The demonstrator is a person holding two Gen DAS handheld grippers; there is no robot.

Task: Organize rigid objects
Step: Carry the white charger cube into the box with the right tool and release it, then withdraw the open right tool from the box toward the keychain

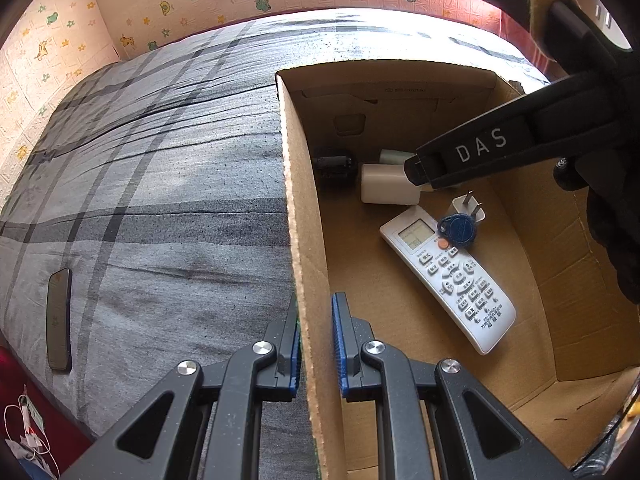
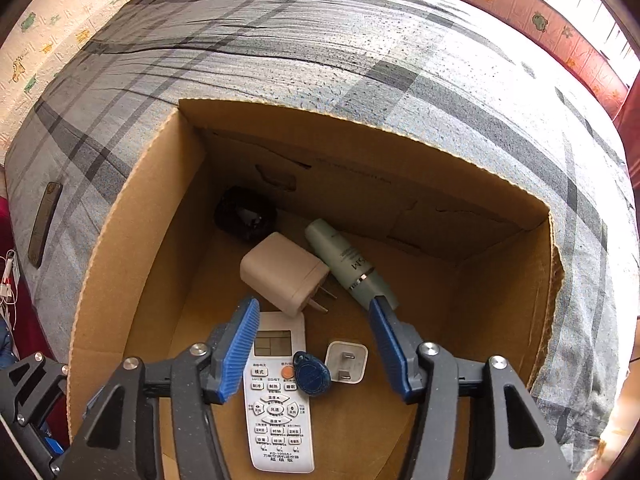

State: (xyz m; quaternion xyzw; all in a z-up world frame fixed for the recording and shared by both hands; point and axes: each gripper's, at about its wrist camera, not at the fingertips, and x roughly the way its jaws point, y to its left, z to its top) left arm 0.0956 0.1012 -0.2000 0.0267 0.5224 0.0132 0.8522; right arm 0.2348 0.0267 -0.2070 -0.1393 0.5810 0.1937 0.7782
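Over the cardboard box, the right gripper hung with jaws apart, nothing between the blue pads; released. Directly below it a blue key fob lay on the white remote, touching its orange button. Just beside, toward the box's right wall, a small white plug sat prongs-up. Further toward the far wall lay a beige charger block on its side, and a pale green tube touching it. A dark object sat in the far-left corner, too dim to identify.

The left gripper was clenched on the box's left wall, pads on either side of the cardboard edge, steadying it.

Outside the box, on the grey plaid bedcover, a dark phone lay near the left edge, well apart from the box; likely the next item.

Handling guess: all stiff, light plastic; phone is slick and thin, take it across the narrow sides. Fob small, may slide off the remote.

Readable: "DAS" on the right gripper's arm in the left view; remote bottom reads "KD-1000A+" roughly; Chinese button labels; tube lettering partly visible, unclear.
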